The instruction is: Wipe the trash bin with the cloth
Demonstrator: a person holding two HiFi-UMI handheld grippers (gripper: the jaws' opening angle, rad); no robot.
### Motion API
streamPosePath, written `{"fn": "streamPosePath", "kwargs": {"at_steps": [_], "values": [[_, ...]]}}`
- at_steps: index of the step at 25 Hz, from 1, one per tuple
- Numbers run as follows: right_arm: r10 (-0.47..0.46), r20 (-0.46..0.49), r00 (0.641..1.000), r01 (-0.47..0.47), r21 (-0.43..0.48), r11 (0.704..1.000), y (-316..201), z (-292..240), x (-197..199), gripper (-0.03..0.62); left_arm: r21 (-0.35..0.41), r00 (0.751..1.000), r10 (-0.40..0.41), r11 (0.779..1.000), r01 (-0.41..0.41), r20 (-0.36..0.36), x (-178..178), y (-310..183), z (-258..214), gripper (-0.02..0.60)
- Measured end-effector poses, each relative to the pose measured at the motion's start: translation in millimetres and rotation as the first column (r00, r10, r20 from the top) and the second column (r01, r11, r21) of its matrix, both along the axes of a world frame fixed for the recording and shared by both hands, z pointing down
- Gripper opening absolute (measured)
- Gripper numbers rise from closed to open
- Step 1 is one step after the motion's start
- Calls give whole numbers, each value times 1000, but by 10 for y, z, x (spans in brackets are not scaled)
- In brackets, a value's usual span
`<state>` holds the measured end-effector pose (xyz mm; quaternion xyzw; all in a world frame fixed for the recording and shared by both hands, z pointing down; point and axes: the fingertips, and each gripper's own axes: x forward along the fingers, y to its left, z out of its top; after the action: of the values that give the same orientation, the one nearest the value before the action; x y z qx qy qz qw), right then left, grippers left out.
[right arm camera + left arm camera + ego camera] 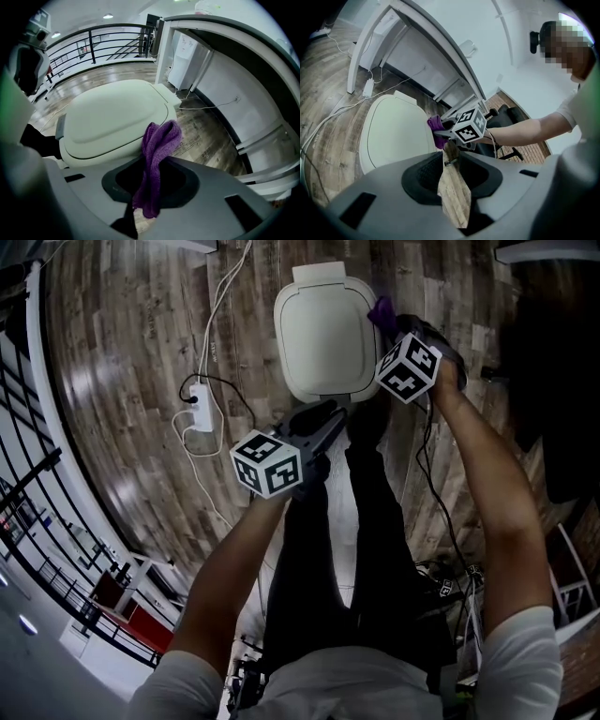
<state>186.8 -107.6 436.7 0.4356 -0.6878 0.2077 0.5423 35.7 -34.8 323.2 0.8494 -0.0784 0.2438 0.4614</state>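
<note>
Person, head view: white short sleeves (525,652) at 5 and 7 o'clock; dark trousers (375,521) at centre.
Left gripper (336,416): dark grey body, with left cube (267,463) of black-and-white square markers at its rear.
Right gripper (392,322): same build, with matching right cube (409,367).
Cable (429,460): thin, black, trailing from the right gripper toward 5 o'clock.
Jaws: grey housings with black recessed mouths.

A purple cloth (159,140) is seen pinched between the jaws of the right gripper (151,187), its bunched upper end being held up just beside the near edge of the closed, pale-lidded trash bin (112,117), which is stood on a wooden floor (211,136).
</note>
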Motion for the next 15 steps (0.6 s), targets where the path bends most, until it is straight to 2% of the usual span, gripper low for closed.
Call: {"fn": "streamPosePath", "kwargs": {"at_steps": [15], "values": [[130, 9, 992, -130, -14, 991, 614, 78, -275, 89, 7, 993, 119, 993, -119, -3, -262, 233, 29, 107]]}}
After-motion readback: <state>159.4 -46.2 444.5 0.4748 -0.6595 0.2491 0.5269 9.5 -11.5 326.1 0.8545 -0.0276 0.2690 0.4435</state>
